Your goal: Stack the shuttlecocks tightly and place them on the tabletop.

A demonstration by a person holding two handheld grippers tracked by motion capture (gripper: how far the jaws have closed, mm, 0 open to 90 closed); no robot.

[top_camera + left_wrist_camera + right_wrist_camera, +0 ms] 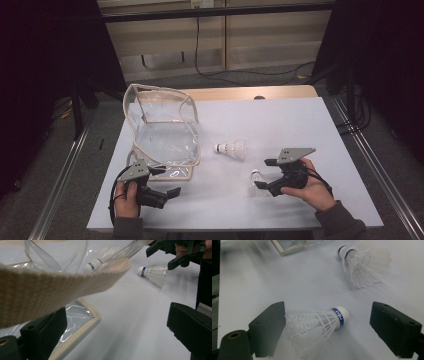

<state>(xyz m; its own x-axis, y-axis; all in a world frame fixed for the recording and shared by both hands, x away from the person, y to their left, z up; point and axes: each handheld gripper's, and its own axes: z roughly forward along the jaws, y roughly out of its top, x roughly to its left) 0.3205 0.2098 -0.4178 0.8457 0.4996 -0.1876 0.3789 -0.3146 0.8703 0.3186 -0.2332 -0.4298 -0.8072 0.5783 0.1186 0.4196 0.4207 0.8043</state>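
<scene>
A white feather shuttlecock (pixel 317 322) with a blue-banded cork lies on its side on the white table between the jaws of my right gripper (pixel 327 312). One jaw touches the feather skirt and the other stands clear of the cork, so this gripper (pixel 265 173) is open. Two more shuttlecocks (pixel 364 262), one nested in the other, lie farther off (pixel 231 149) at mid-table. My left gripper (pixel 167 181) is open at the near corner of a clear plastic bag (pixel 160 125) with beige trim. The bag's beige strap (pixel 50 290) crosses just above one jaw.
The bag stands open at the table's left (pixel 225 210), its flat trimmed flap (pixel 82 322) beside my left jaw. A wooden strip (pixel 250 92) runs along the far table edge. Dark frames and cables stand beyond.
</scene>
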